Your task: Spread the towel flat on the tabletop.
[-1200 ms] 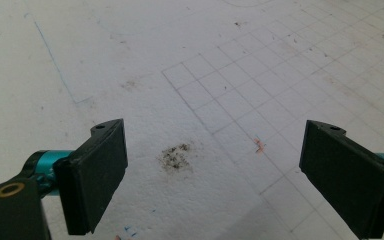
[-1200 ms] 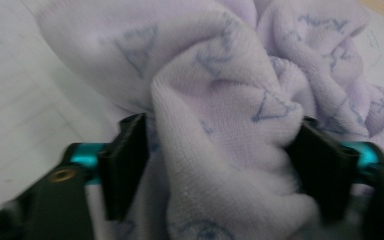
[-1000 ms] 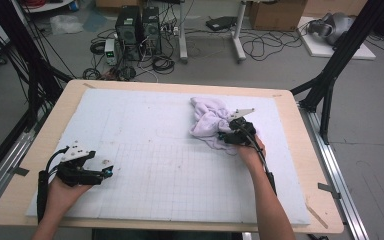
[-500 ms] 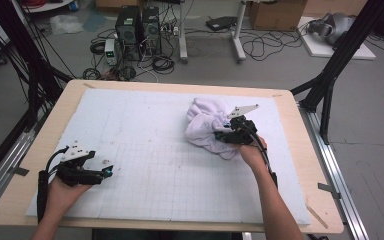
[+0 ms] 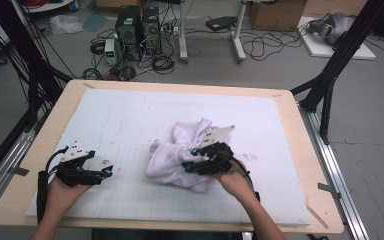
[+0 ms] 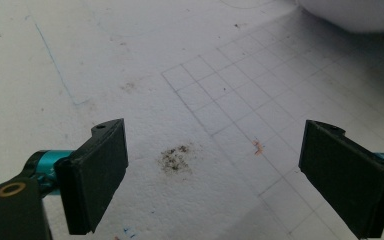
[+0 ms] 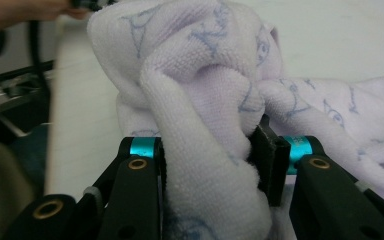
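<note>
The lilac towel (image 5: 180,155) lies bunched near the middle of the white grid mat (image 5: 130,110). The right gripper (image 7: 210,155) has just closed its jaws on a thick fold of it. To drag it cleanly, I'd keep that pinch firm and lift the fold slightly. Left of the towel, the left gripper (image 6: 212,165) waits, jaws spread over bare mat.

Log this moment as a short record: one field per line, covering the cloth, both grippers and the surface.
cloth: pale lilac towel with a faint blue print, bunched up near the middle of the mat
right gripper: shut on a thick fold of the towel, its jaws having just closed further
left gripper: open, nothing between its jaws, low over the mat, apart from the towel
surface: white mat with a faint grid, on a wooden table
</note>
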`<state>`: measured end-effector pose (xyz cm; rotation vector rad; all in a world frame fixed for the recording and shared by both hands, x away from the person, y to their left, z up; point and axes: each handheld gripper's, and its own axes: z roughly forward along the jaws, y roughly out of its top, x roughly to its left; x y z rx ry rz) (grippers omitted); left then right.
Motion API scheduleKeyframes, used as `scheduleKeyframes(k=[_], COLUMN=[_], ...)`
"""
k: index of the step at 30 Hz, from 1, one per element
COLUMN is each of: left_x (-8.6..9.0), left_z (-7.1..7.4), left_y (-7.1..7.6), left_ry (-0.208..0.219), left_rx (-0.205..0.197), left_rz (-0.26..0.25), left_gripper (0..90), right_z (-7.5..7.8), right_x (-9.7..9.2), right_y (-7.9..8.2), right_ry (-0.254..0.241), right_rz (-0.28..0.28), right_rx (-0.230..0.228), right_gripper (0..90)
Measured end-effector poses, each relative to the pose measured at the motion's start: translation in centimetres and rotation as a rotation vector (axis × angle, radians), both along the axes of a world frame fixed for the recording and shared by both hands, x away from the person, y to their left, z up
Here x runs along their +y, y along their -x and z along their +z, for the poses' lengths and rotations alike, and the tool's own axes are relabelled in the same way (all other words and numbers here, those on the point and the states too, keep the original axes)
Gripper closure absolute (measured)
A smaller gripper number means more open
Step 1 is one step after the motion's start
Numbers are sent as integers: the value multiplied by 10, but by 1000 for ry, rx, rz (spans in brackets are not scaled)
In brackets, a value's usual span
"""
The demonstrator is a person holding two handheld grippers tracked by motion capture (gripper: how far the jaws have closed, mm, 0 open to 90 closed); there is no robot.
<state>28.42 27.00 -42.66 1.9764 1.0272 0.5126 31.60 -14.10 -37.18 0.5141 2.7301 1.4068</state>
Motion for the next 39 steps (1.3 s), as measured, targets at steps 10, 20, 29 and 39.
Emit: scheduleKeyframes(k=[10,20,29,39], left_x=[-1,-22,-54,-111], left_z=[1,15,33,26], left_y=[1,4,2,-9], left_ry=[3,22,50,37], left_rx=[-6,-39,-67,-19], left_rz=[-9,-84,-195,-385], left_gripper=[127,134,165,327], right_z=[-28,-12,-2,-55], right_x=[28,-34,-46,-46], right_y=[37,34,34,13], right_ry=[29,-121,-146,125], right_rz=[110,-50,-70,-184], right_rx=[58,46,3,-13], right_gripper=[399,324,358,419])
